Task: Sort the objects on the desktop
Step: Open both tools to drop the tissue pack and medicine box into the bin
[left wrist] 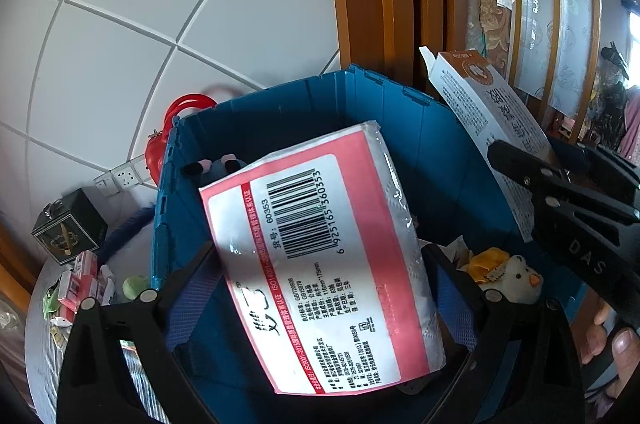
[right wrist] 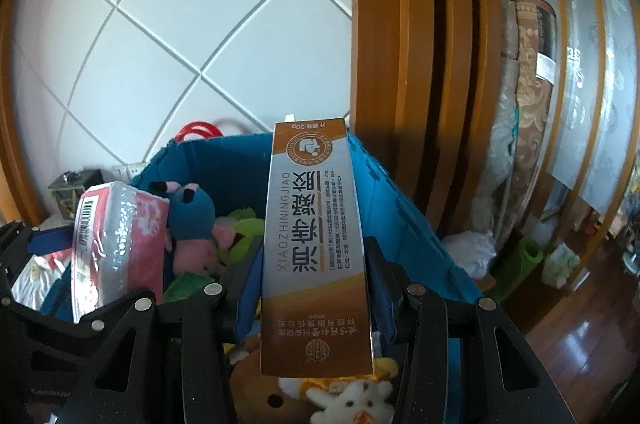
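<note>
My left gripper [left wrist: 320, 288] is shut on a pink and white tissue pack [left wrist: 320, 248], held over the open blue crate [left wrist: 404, 112]; the pack [right wrist: 116, 244] also shows at the left of the right wrist view. My right gripper [right wrist: 314, 284] is shut on a long white and brown medicine box [right wrist: 314, 236], which stands up between the blue pads above the crate [right wrist: 400, 208]. In the left wrist view that box [left wrist: 492, 120] and the right gripper [left wrist: 560, 184] come in from the right. Soft toys lie in the crate: a blue one [right wrist: 192, 208] and a white chick [left wrist: 516, 278].
Left of the crate, a dark green box [left wrist: 68, 228] and small pink packets [left wrist: 80, 284] lie on the tabletop. A red object [left wrist: 176, 128] sits behind the crate by the white tiled wall. A wooden door frame [right wrist: 384, 64] and a rolled carpet [right wrist: 528, 104] stand at right.
</note>
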`<state>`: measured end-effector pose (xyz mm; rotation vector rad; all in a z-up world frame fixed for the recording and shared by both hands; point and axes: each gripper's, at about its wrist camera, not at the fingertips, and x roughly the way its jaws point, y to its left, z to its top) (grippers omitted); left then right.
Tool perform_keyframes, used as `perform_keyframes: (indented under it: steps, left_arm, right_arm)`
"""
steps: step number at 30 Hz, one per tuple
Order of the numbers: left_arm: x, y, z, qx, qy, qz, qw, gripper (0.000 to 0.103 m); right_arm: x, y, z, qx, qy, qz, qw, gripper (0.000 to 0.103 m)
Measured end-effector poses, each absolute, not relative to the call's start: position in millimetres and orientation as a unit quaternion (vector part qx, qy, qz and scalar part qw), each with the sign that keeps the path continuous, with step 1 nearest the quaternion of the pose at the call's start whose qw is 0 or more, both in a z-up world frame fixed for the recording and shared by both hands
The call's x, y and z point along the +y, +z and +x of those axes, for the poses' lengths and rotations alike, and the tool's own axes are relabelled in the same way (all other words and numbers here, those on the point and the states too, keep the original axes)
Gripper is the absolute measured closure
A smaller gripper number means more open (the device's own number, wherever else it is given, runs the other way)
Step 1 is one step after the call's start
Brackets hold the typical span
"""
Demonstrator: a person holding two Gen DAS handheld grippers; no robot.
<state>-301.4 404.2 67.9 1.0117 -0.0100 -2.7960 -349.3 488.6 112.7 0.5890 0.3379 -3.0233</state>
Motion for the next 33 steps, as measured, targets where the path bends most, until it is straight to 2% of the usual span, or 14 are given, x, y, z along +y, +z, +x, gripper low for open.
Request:
perform_keyframes:
  steps: [21,23,25,27,29,32,33]
  left_arm:
    - [393,62,-298,0.0,-0.935,0.341,0.1,0.003]
    - [393,63,-296,-0.001,-0.935,0.339,0.099,0.003]
    - [393,63,-294,-0.003,-0.936,0.338,0.1,0.003]
    - [393,64,-293,-0.003,-0.936,0.336,0.101,0.003]
    - [393,65,-292,-0.004,-0.937,0.334,0.102,0.003]
    - [394,67,-287,-0.011,-0.939,0.326,0.107,0.003]
    - [394,67,-286,-0.013,-0.94,0.323,0.109,0.003]
  right_arm:
    - [491,103,-371,0.126,-0.969,0.213,0.001,0.056]
    - [491,104,-369,0.126,-0.97,0.208,-0.003,0.052]
    - [492,106,-367,0.124,-0.971,0.204,-0.005,0.033]
    - [492,108,-363,0.124,-0.972,0.198,-0.007,0.023]
    - [491,110,-359,0.127,-0.973,0.192,-0.012,0.019]
    - [492,113,-348,0.128,-0.975,0.178,-0.021,0.001]
    - [491,115,-343,0.128,-0.976,0.172,-0.024,0.0]
